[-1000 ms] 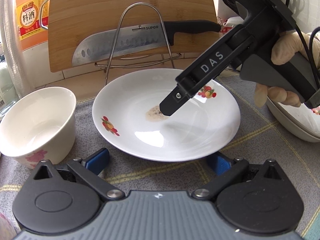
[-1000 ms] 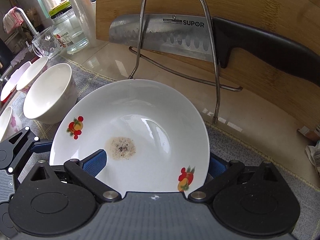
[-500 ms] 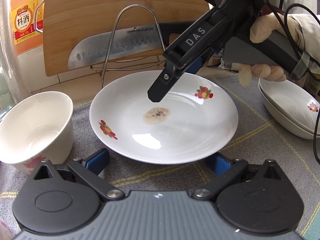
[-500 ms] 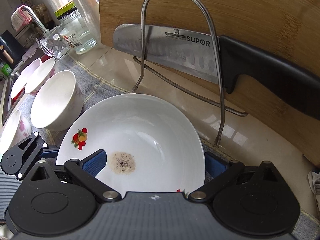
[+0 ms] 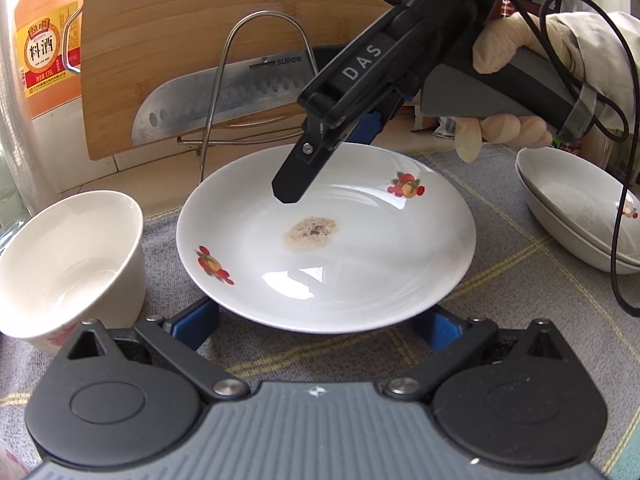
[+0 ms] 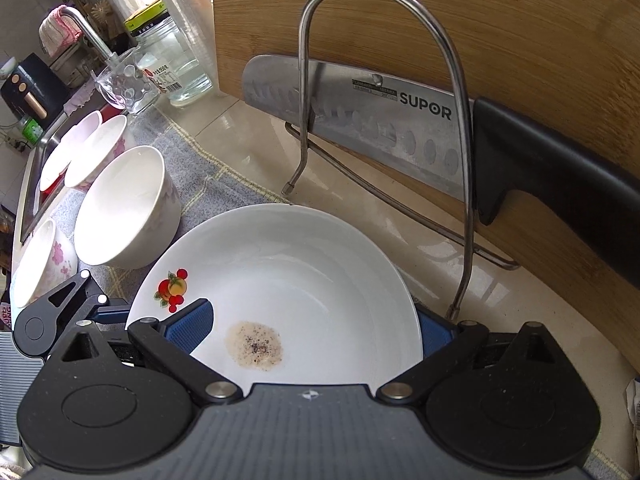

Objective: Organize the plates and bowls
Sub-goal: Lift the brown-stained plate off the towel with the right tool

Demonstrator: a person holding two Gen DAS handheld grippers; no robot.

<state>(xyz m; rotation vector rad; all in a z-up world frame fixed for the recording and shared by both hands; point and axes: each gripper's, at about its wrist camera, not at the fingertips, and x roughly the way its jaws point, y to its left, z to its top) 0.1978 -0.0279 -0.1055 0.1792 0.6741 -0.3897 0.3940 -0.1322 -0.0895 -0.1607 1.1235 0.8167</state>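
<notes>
Plate (image 5: pixel 360 272), white with fruit prints and a speckled brownish stain at its middle, lies on a grey checked cloth (image 5: pixel 500 292) on the counter (image 6: pixel 248 128); in the right wrist view the same plate (image 6: pixel 304 272) sits between the right gripper's (image 6: pixel 312 324) blue pads, its jaws spread wide, one pad over the plate's inside, the other beyond its rim, nothing pinched; from the left wrist view that right gripper (image 5: pixel 316 160) hangs tilted above the plate, held by a gloved hand (image 5: pixel 500 92); the left gripper (image 5: pixel 320 322) sits low at the plate's near edge, jaws spread on either side of it, gripping nothing; a white bowl (image 5: pixel 68 264) stands just left of the plate; two stacked dishes (image 5: pixel 580 216) rest at the right; behind, a wire rack (image 6: pixel 384 128) holds a knife (image 6: pixel 400 120) against a wooden cutting board (image 6: pixel 440 28); more bowls (image 6: pixel 92 148) line up toward the sink (image 6: pixel 36 168).
</notes>
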